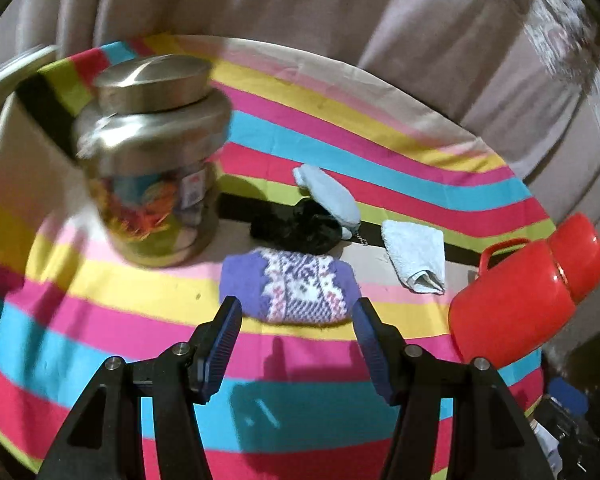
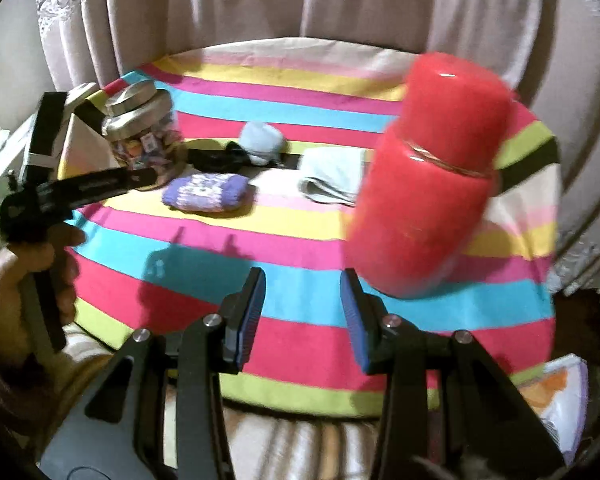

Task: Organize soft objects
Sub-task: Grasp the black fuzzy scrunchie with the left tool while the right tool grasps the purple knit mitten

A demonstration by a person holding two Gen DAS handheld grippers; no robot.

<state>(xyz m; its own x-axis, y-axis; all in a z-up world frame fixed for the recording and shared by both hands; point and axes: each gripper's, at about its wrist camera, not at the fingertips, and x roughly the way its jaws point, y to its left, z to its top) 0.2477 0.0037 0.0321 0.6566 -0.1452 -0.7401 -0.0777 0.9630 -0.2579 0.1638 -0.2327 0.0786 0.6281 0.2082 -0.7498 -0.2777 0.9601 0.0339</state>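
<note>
On a striped tablecloth [image 1: 112,312]: one red flask [image 1: 528,288] at right, one steel-lidded jar [image 1: 156,160] of colourful items at left, four soft items mid-table – purple knit [image 1: 288,288], towel [image 1: 416,256], black fabric [image 1: 296,226], blue pouch [image 1: 328,192]; left gripper [image 1: 298,312] and right gripper [image 2: 303,284] both agape, empty

purple-and-white knitted bundle [image 1: 290,286]: lying flat, nearest the front
crumpled black cloth [image 1: 296,226]: sitting just behind it
fluffy pale-blue pouch [image 1: 328,192]: resting against the black cloth
folded pale-blue towel [image 1: 416,254]: lying to the right
</note>
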